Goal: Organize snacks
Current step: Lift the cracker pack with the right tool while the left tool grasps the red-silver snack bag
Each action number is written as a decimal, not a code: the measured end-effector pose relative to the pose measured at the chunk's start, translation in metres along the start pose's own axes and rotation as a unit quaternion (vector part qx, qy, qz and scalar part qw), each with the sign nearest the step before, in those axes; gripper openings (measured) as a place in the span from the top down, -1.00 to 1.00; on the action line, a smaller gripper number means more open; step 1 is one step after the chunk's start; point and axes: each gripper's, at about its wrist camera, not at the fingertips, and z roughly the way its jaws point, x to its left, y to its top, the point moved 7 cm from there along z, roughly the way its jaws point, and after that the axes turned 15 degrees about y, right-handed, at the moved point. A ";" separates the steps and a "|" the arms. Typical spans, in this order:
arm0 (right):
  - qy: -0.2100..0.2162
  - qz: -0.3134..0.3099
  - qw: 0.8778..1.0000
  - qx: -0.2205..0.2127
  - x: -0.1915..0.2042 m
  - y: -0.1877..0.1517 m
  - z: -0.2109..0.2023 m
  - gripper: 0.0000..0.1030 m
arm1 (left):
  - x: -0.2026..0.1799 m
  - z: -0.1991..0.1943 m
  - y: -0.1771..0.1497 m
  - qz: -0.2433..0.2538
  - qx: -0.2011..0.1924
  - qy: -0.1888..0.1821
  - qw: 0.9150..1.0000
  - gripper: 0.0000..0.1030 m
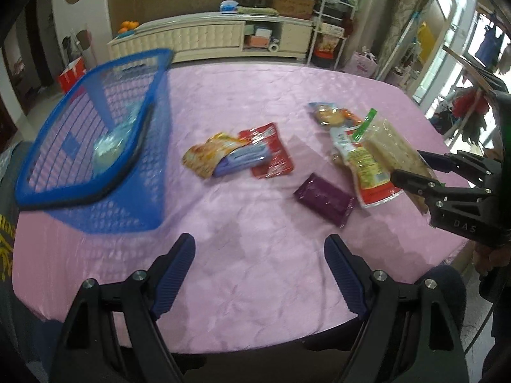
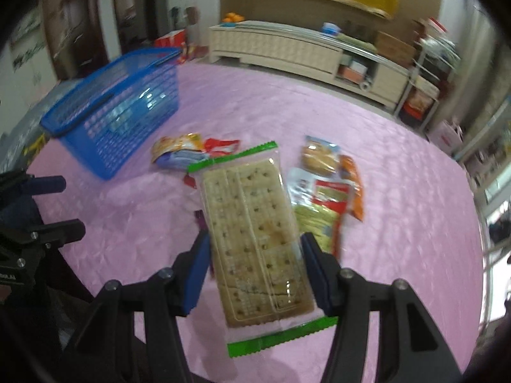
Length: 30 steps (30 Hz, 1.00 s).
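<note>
we hold the cracker pack point(image 2: 255, 239) lifted above the pink table point(image 2: 399, 166), pinched by its long sides in our right gripper point(image 2: 255, 265), probably to carry it to the blue basket point(image 2: 121, 108) at the far left. our left gripper point(image 1: 258, 271) is spread, holding nothing. near the basket we count three packets in one pile, and about four more lie farther away.

Purple packet point(image 2: 200, 220) mostly hidden.
</note>
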 end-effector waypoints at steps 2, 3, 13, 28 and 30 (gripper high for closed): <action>-0.014 0.011 1.000 -0.007 -0.012 0.000 -0.010 -0.18 | -0.014 -0.001 0.009 0.010 -0.004 -0.004 1.000 -0.58; -0.019 0.016 1.000 -0.009 -0.017 0.001 -0.009 -0.18 | -0.019 -0.002 0.012 0.014 -0.006 -0.006 1.000 -0.58; -0.049 0.082 0.995 -0.038 -0.075 -0.005 -0.029 -0.18 | -0.079 0.013 0.039 0.046 0.006 -0.043 0.998 -0.58; -0.043 0.146 0.987 -0.050 -0.147 -0.022 -0.025 -0.18 | -0.171 0.094 0.065 0.020 0.101 -0.121 0.987 -0.58; -0.043 0.150 0.987 -0.048 -0.153 -0.024 -0.023 -0.18 | -0.177 0.104 0.069 0.013 0.119 -0.128 0.984 -0.58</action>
